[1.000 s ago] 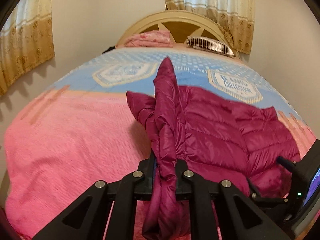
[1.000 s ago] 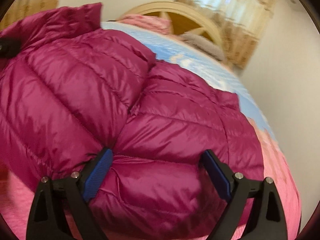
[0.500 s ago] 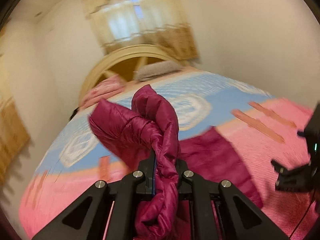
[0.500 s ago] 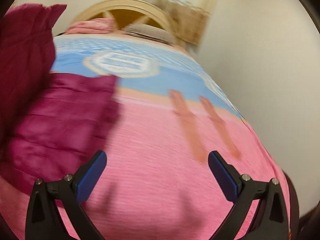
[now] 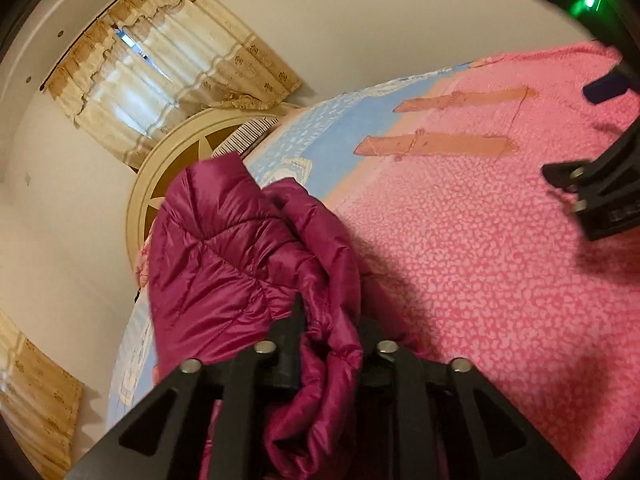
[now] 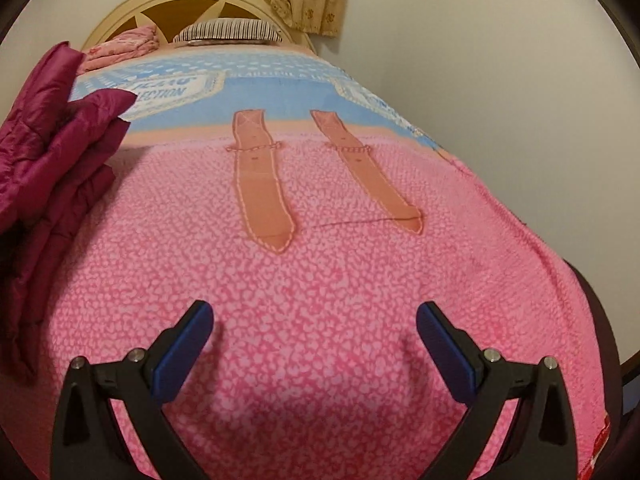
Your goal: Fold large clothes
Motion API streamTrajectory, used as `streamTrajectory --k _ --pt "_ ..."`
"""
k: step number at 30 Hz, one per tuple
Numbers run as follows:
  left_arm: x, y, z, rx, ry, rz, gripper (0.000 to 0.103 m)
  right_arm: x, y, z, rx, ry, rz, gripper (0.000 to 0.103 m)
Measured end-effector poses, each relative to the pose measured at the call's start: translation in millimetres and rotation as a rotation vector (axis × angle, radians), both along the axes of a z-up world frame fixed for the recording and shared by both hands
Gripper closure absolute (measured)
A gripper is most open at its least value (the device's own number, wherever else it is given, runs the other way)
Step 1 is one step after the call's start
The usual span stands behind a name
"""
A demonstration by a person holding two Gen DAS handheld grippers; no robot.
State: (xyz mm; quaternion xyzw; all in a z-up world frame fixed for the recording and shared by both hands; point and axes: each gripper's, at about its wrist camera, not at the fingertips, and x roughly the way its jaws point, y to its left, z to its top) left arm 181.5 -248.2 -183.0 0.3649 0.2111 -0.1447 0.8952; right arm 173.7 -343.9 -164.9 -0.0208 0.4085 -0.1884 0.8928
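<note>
Left wrist view shows my left hand-held gripper [image 5: 328,332] clamped tight on a bunched ridge of the magenta puffer jacket [image 5: 240,248], which fills the lower centre of the frame. The quilted bulk rises from the jaws toward the centre left, lifted clear of the bed [image 5: 460,240] as far as I can judge, with part of it trailing down below the jaws. My right hand-held gripper [image 5: 600,152] shows at the right edge of this frame, apart from the jacket.

In the right wrist view that right hand-held gripper [image 6: 314,344] is spread wide with nothing between its blue pads [image 6: 184,344]; it hovers over bare pink bedspread in the lower half of the frame. The jacket [image 6: 52,152] sits at the left edge there, crumpled in loose quilted folds. Two orange strap patterns [image 6: 260,188] lie in the middle, and a striped pillow [image 6: 228,34] rests by the headboard [image 6: 168,4] at the top.

I judge the folding barely begun: the garment is gathered in one grip, not spread flat, and I see no neat fold in it. Laying it out, squaring it and making the folds all remain.
</note>
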Motion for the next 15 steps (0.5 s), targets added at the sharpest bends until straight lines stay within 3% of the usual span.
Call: streamTrajectory --k 1,2,3,5,7,10,15 --pt "-5.3 1.5 8.6 -0.015 -0.008 -0.004 0.076 0.7 -1.5 0.7 0.005 -0.003 -0.002 0.000" --pt "-14.5 6.9 21.8 -0.044 -0.023 -0.021 0.062 1.8 -2.1 3.3 0.009 -0.012 -0.006 0.000" --pt "-23.1 11.7 33.5 -0.068 -0.043 -0.034 0.036 2.8 -2.6 7.3 0.013 -0.023 -0.011 0.000" --pt "-38.0 26.8 59.0 -0.125 -0.106 -0.034 0.002 4.0 -6.3 14.1 0.018 -0.049 -0.021 0.001" --pt "-40.5 47.6 79.5 -0.191 -0.139 -0.003 0.001 7.5 -5.2 28.8 0.028 -0.085 -0.028 0.015" --pt "-17.8 85.1 99.7 -0.261 -0.142 0.136 0.001 17.7 3.3 56.4 0.064 -0.138 -0.015 0.025" --pt "63.4 165.1 97.1 -0.344 -0.039 0.516 0.001 48.7 60.3 124.3 0.114 -0.274 0.112 0.025"
